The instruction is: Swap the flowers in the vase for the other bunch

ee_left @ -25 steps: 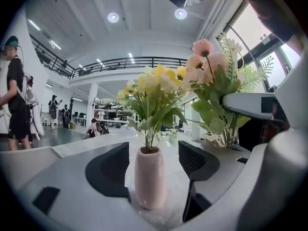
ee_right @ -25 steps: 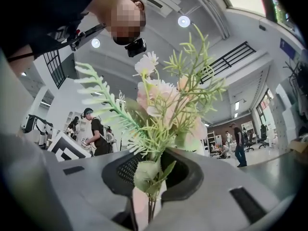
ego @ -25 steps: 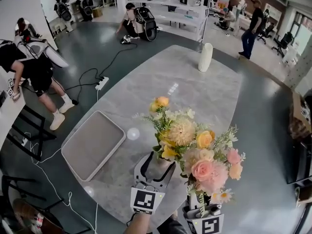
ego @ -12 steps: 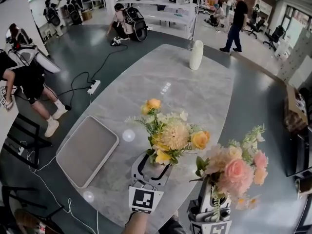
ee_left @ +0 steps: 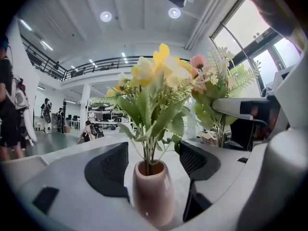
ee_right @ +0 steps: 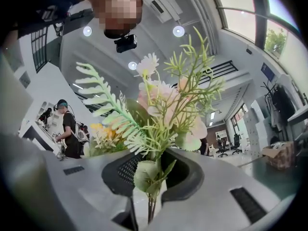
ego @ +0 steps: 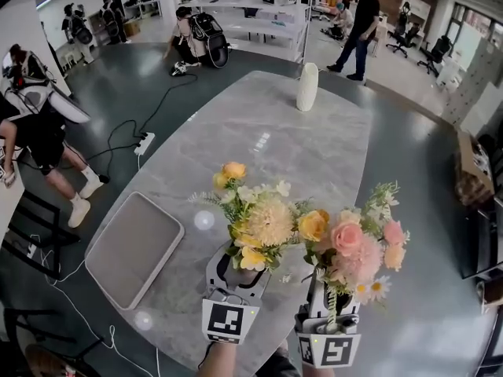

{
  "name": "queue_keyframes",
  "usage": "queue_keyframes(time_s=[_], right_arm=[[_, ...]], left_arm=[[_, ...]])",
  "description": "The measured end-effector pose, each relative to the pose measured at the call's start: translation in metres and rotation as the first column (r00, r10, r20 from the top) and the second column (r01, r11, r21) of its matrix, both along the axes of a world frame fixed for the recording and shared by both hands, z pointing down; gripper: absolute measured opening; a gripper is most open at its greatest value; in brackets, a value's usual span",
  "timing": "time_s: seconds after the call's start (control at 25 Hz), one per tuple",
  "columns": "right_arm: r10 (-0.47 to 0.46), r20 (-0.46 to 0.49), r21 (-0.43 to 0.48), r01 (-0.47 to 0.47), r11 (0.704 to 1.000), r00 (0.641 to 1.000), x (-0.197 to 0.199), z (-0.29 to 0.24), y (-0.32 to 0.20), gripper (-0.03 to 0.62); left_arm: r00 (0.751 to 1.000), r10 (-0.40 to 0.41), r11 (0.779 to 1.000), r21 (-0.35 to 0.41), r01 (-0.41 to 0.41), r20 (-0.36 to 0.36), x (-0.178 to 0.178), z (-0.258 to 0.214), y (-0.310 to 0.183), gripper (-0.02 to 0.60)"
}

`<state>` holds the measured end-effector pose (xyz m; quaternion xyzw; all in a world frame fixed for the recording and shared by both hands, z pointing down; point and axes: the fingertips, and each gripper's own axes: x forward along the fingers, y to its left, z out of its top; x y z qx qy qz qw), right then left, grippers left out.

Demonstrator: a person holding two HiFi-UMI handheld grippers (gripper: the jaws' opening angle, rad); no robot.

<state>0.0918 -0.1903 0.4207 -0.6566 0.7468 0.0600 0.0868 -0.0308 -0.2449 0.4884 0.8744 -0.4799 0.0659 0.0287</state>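
The yellow bunch (ego: 259,218) stands upright in a small pink vase (ee_left: 151,191) on the marble table (ego: 306,155). My left gripper (ego: 240,264) reaches around that vase. In the left gripper view a strip of table shows between the vase and the right-hand jaw, so the jaws stand open around it. My right gripper (ego: 328,285) is shut on the green stems of the pink bunch (ego: 357,246) and holds it upright above the table. That bunch is just right of the yellow one, and their blooms are almost touching. The stems (ee_right: 151,203) pass between the right gripper's pads.
An empty grey tray (ego: 134,246) lies on the table's left side. A tall white vase (ego: 307,86) stands at the far end. The table's near edge runs just below both grippers. Several people, a power strip (ego: 142,144) and cables are on the floor beyond.
The right gripper has carried the pink bunch a little to the right, off the yellow bunch, tilting it and then righting it. The left gripper stays at the vase.
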Motion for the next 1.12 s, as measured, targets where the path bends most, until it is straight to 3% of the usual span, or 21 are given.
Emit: queue_keyframes(time_s=[0.32, 0.4, 0.52, 0.64, 0.92, 1.12], right_arm=[[-0.038, 0.024, -0.015, 0.038, 0.999, 0.999, -0.013, -0.001, -0.014, 0.087], [-0.05, 0.032, -0.013, 0.05, 0.999, 0.998, -0.016, -0.002, -0.016, 0.087], [-0.074, 0.033, -0.016, 0.074, 0.997, 0.997, -0.021, -0.003, -0.017, 0.087], [-0.096, 0.036, -0.018, 0.097, 0.995, 0.995, -0.021, -0.003, -0.017, 0.087], [-0.139, 0.04, -0.004, 0.14, 0.99, 0.989, -0.029, -0.015, -0.016, 0.087], [-0.167, 0.037, 0.021, 0.166, 0.986, 0.985, -0.038, -0.03, -0.013, 0.089]], left_arm=[[0.999, -0.033, 0.998, 0.058, 0.034, -0.029, -0.003, -0.022, 0.001, 0.321], [0.998, -0.047, 0.996, 0.079, 0.049, -0.033, -0.005, -0.026, 0.002, 0.291], [0.996, -0.077, 0.992, 0.093, 0.081, -0.046, -0.01, -0.031, 0.002, 0.191], [0.991, -0.107, 0.989, 0.095, 0.114, -0.076, -0.013, -0.033, 0.002, 0.144], [0.986, -0.127, 0.982, 0.126, 0.141, -0.108, -0.019, -0.055, 0.006, 0.108], [0.979, -0.106, 0.981, 0.141, 0.131, -0.173, -0.028, -0.074, 0.013, 0.099]])
